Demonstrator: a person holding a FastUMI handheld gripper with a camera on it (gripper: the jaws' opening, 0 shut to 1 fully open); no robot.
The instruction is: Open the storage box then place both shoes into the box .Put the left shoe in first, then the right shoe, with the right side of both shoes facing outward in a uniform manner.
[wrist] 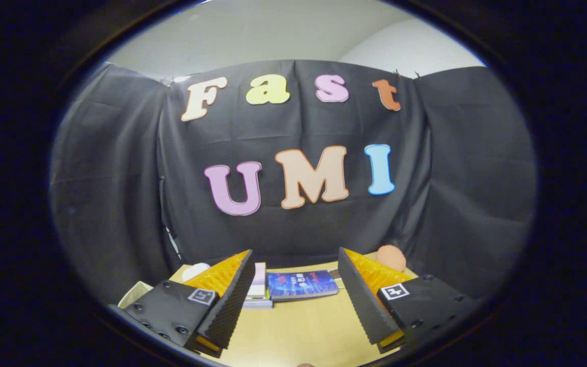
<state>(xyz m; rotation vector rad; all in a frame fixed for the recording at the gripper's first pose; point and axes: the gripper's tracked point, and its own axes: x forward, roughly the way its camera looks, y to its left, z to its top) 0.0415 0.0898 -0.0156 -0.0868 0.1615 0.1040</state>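
My gripper (293,262) is open, its two fingers spread wide with nothing between them, held above a light wooden table (298,326). It points toward the back of the table and the booth's black cloth wall. I cannot make out a storage box or shoes among the things on the table.
A blue book (301,284) lies flat just beyond the fingers, with a small stack of books (259,290) to its left. An orange-brown ball (391,257) sits at the back right, a white rounded thing (195,270) behind the left finger, and a pale box edge (135,294) at the table's left.
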